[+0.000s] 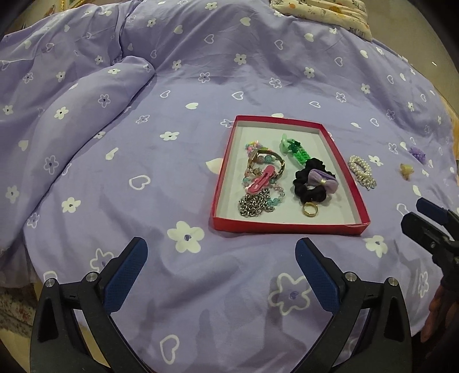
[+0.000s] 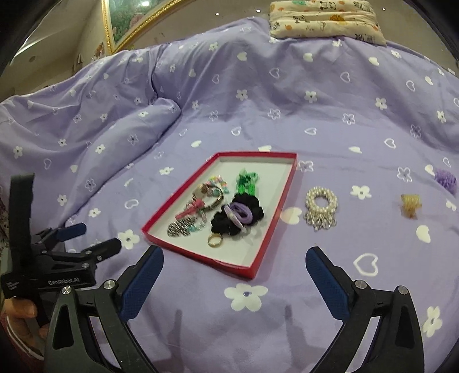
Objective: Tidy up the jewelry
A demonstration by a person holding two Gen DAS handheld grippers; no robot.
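Note:
A shallow red tray [image 1: 289, 226] [image 2: 200, 256] lies on the purple bedspread. In it lie a gold ring [image 1: 309, 209] [image 2: 215, 240], a black scrunchie with a lilac bow [image 1: 314, 179] [image 2: 239, 213], a green braided band [image 1: 295, 149] [image 2: 246, 180], a pink hair clip [image 1: 261, 181], a silver chain [image 1: 252, 205] [image 2: 179, 228] and beaded pieces. Right of the tray lie a pearl bracelet [image 1: 362, 170] [image 2: 320, 208], a small amber clip [image 1: 406, 170] [image 2: 410, 205] and a purple flower piece [image 1: 417, 153] [image 2: 446, 179]. My left gripper [image 1: 221, 259] [image 2: 90, 236] and right gripper [image 2: 233, 265] [image 1: 416, 212] stand open and hold nothing, both near the tray's front edge.
A bunched fold of duvet [image 1: 86, 114] rises left of the tray. A patterned pillow [image 2: 327, 20] lies at the far end of the bed. A gold-framed picture [image 2: 129, 20] leans at the back left. A hand [image 2: 20, 311] holds the left gripper.

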